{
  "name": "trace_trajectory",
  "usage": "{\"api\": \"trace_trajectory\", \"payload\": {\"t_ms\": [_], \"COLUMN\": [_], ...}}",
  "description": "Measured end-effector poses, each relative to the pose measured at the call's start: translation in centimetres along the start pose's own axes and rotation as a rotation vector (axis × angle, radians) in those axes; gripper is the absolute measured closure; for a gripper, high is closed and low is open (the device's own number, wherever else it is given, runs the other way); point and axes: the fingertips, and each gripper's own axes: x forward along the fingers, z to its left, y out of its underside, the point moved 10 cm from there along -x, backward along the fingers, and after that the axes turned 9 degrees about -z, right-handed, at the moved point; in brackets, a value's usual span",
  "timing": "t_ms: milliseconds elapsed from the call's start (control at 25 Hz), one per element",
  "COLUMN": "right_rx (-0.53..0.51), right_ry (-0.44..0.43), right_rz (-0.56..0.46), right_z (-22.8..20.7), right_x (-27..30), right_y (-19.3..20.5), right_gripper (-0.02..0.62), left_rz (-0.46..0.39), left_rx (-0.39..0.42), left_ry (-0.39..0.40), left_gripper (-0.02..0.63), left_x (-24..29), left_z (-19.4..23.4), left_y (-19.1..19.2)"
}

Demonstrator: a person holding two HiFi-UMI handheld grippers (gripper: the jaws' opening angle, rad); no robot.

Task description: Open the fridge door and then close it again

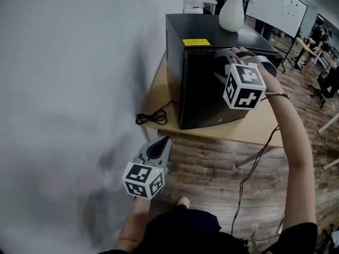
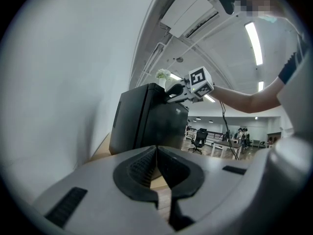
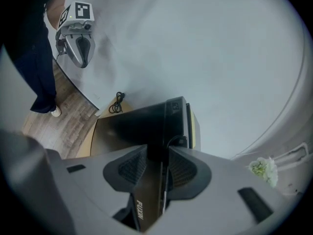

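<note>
Fridge [image 1: 212, 83]: black, compact, standing on a wooden table [image 1: 159, 97] against a white wall [image 1: 69, 89], directly ahead of and partly between the right jaws. Fridge door [image 3: 149, 190]: its upper edge runs between the jaws, with a thin seam to the cabinet showing just right of it; whether the door is ajar cannot be told. Right gripper [image 1: 223, 62]: jaws part-spread and pinching that door edge, one pad on the front face, the other at the seam side. Yellow label [image 1: 196, 42]: on the fridge beyond the jaw tips. White vase [image 1: 233, 12] with pale flowers: on the fridge top, off to the right of the right jaws. Coiled black cable [image 1: 151, 118]: on the table's near corner by the wall, well left of those jaws. Left gripper [image 1: 161, 143]: jaws pressed together, nothing between them, well apart from the fridge, which stands ahead of their tips. Wood floor [image 1: 212, 168]: below both grippers.
</note>
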Motion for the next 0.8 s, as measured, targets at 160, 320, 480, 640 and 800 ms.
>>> {"api": "trace_trajectory", "payload": {"t_ms": [160,320,480,640,800], "right_rx": [-0.002,0.004,0.009,0.015,0.098], "right_ry": [0.016,0.053,0.116,0.166,0.242], "right_rz": [-0.002,-0.015,-0.037,-0.052,-0.087], "right_z": [0.1,0.5,0.9,2.0,3.1], "right_x": [0.0,-0.2,-0.4,-0.6,-2.1], "right_y": [-0.1,0.0,0.2,0.8,1.0], "right_gripper": [0.479,0.482,0.479,0.403,0.386], "left_rz": [-0.007,-0.019,-0.027,-0.043,-0.050], "left_rx": [0.003,0.005,0.014,0.030,0.045], "left_ry": [0.002,0.005,0.007,0.007,0.007], "left_gripper": [0.597,0.597,0.597,0.597,0.597], "left_x": [0.0,-0.3,-0.8,-1.5,-2.4], "left_z": [-0.2,-0.6,-0.8,-1.0,-1.3], "left_y": [-0.2,-0.5,-0.9,-1.6,-2.2]}}
